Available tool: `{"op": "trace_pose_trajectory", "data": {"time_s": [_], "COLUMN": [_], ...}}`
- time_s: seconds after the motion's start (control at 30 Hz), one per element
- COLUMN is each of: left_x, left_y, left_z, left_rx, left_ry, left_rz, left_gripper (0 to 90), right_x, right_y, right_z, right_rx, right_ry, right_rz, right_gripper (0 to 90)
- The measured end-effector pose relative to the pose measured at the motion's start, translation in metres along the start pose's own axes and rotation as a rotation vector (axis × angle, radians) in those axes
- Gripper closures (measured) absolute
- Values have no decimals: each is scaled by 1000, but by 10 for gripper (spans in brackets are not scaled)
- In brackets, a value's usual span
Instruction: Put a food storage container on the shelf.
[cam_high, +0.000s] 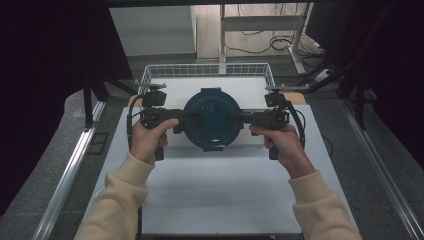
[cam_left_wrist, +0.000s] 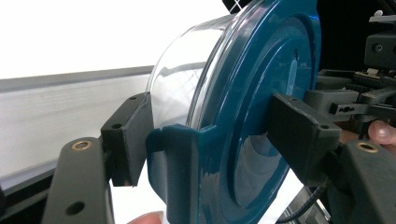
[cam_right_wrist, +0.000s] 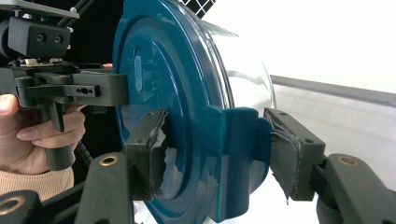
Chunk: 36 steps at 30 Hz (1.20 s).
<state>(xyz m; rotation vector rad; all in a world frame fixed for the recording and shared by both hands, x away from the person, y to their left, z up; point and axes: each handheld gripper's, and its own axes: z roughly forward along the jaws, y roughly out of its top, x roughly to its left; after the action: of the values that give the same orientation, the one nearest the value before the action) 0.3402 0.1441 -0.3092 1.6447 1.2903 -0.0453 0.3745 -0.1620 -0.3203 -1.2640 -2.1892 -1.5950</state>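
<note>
Left gripper (cam_left_wrist: 212, 140) clamped on round container (cam_left_wrist: 187, 88): one jaw against clear wall, other on teal lid (cam_left_wrist: 261, 93). Lid latch tab (cam_left_wrist: 180, 163) seated between jaws. Right gripper (cam_left_wrist: 345, 107) gripping beyond lid.

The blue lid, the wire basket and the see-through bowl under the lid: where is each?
blue lid (cam_high: 212, 117), high view, middle of its top.
wire basket (cam_high: 207, 69), high view, far rim.
see-through bowl (cam_left_wrist: 180, 88), left gripper view, curved side wall.

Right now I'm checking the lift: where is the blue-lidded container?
In the high view the blue-lidded container sits at mid-table, clamped between the left gripper and right gripper, just in front of the white wire basket.
</note>
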Motion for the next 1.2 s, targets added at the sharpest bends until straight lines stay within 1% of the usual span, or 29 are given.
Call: {"op": "trace_pose_trajectory", "data": {"time_s": [0.13,0.2,0.33,0.43,0.5,0.73,0.97,1.2], "left_x": [-1,-1,1,0,1,7,19,26], "left_y": [6,10,22,29,34,52,67,81], "left_z": [2,3,6,6,7,8,18,23], "left_rx": [-5,2,7,2,3,-16,-15,-16], "left_ry": [2,1,-4,1,-1,-14,-35,-39], "left_rz": [-2,3,-13,-6,-8,-14,-48,-58], "left_gripper": [323,323,320,321,320,322,322,319], "right_x": [-3,-4,-6,-8,-9,-11,-19,-25], "right_y": [4,7,13,20,24,43,63,82], "right_z": [-1,-1,-2,-2,-1,2,8,14], "right_rx": [1,3,0,-3,-3,0,19,35], "right_ry": [2,3,-2,3,3,-1,-15,-27], "right_rz": [10,15,28,38,40,42,41,35], "right_gripper": [422,422,424,425,425,429,430,429]}}
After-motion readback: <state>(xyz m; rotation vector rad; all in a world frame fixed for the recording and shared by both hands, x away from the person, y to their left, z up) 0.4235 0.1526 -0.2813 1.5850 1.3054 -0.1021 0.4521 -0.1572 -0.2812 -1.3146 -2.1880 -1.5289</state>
